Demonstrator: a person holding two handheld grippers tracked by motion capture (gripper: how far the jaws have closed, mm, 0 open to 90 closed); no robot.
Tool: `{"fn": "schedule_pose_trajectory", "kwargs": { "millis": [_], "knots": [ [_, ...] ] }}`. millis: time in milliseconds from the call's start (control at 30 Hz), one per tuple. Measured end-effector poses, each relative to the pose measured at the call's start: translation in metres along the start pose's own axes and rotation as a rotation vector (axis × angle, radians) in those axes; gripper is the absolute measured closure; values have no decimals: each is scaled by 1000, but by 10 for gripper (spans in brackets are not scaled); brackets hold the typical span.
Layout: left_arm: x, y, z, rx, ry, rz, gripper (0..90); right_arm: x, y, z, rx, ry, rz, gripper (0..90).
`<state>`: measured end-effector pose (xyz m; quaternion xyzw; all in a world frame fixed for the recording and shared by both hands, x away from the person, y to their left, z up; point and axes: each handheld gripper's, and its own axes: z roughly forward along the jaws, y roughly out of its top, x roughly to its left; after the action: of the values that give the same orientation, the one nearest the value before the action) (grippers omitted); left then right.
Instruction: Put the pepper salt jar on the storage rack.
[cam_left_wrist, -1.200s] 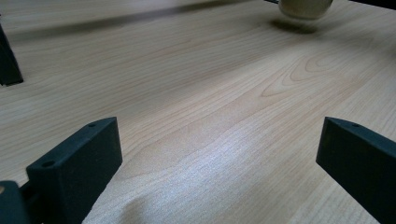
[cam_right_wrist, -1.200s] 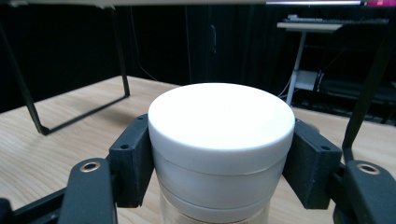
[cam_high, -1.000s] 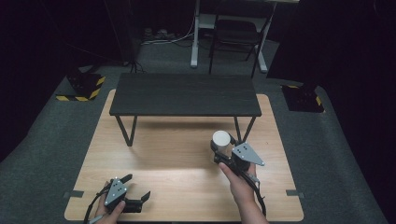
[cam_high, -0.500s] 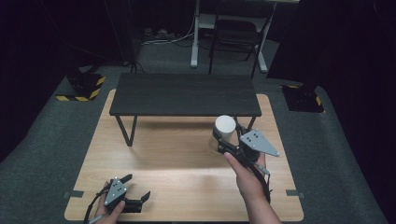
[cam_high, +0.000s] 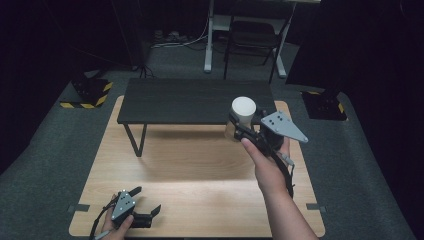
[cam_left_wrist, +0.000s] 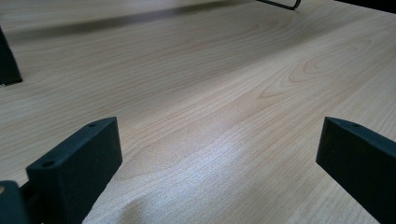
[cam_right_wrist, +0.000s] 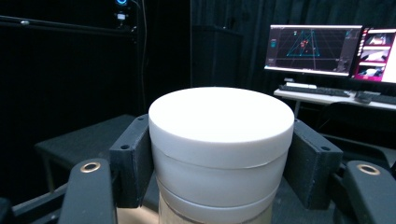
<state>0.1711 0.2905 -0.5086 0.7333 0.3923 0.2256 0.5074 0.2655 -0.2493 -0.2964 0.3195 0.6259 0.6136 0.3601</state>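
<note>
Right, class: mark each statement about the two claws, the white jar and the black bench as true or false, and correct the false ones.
1. The right claw grips the white jar by its sides. True.
2. The left claw is shut on a cloth. False: it is open, holding nothing, low over the wooden table.
3. The white jar stands on the black bench. False: it is held in the air at the bench's front edge.
4. Lit monitors show behind the jar in the right gripper view. True.
</note>
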Motion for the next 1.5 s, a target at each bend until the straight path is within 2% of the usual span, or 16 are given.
{"fn": "schedule_pose_trajectory", "kwargs": {
  "millis": [233,367,433,500,633,700,767,1000,1200,1500],
  "knots": [
    [1,0,-1,-2,-4,-3,6,-1,12,18,-9,-30,-2,336],
    [1,0,-1,-2,-5,0,6,-2,16,40,-1,-58,1,336],
    [2,0,-1,1,-7,3,6,-3,16,44,1,-62,1,336],
    [2,0,-1,-4,-8,1,6,-7,14,58,8,-77,11,336],
    [3,-1,-1,-6,-12,0,6,-14,10,75,18,-101,26,336],
    [4,-1,-1,-5,-15,0,6,-16,8,78,19,-105,28,336],
    [4,-1,-1,-6,-16,0,6,-24,3,87,25,-119,41,336],
    [4,-1,-1,-9,-14,-6,6,-29,-2,98,49,-126,51,336],
    [3,-2,-1,-11,-12,-6,6,-29,-6,100,35,-122,35,335],
    [3,-2,-2,-12,-13,-6,6,-31,-8,102,34,-117,40,333]
  ]
}}
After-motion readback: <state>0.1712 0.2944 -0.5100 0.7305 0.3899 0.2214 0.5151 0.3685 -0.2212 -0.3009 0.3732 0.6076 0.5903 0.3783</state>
